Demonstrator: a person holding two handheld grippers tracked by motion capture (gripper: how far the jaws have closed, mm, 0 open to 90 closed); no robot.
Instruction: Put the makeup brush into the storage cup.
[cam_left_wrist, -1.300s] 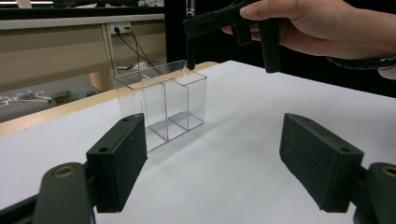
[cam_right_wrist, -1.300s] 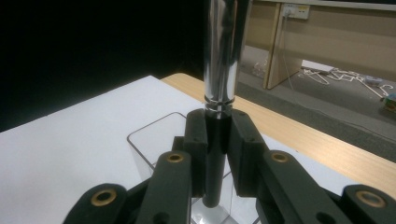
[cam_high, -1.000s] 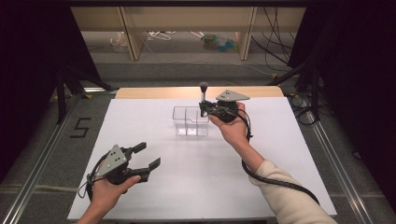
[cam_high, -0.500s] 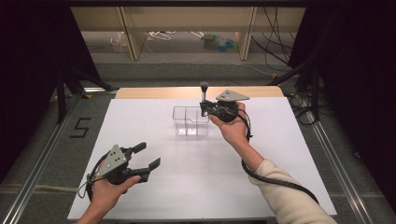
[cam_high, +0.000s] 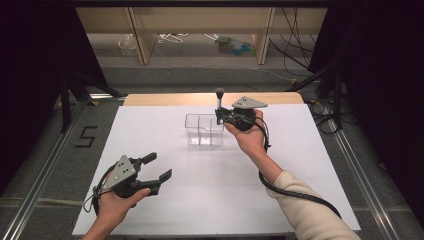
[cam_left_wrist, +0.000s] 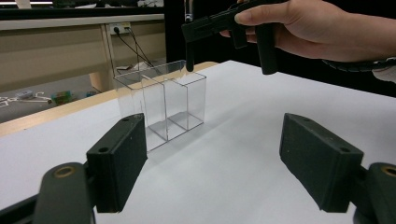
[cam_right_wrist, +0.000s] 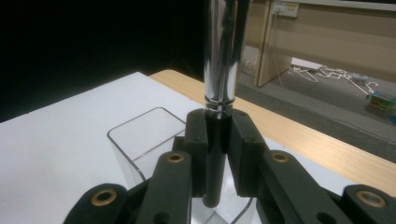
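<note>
A clear two-compartment box (cam_high: 204, 131) stands on the white table (cam_high: 300, 165), back of centre. My right gripper (cam_high: 220, 116) is shut on a brush-like stick (cam_high: 219, 100) with a black handle, a chrome sleeve and a dark rounded top. It holds the stick upright, lower end at the rim of the box's right compartment. In the right gripper view the jaws (cam_right_wrist: 217, 140) clamp the black handle below the chrome sleeve (cam_right_wrist: 223, 51), over the box's rim (cam_right_wrist: 140, 128). My left gripper (cam_high: 159, 166) is open at the front left, nothing between its jaws (cam_left_wrist: 233, 163), which face the box (cam_left_wrist: 161, 105).
A wooden strip (cam_high: 170, 99) runs along the table's far edge. Beyond it is a floor with wooden shelf legs and loose clutter. Metal rails flank the table, and a "5" (cam_high: 86, 136) is marked on the floor at the left.
</note>
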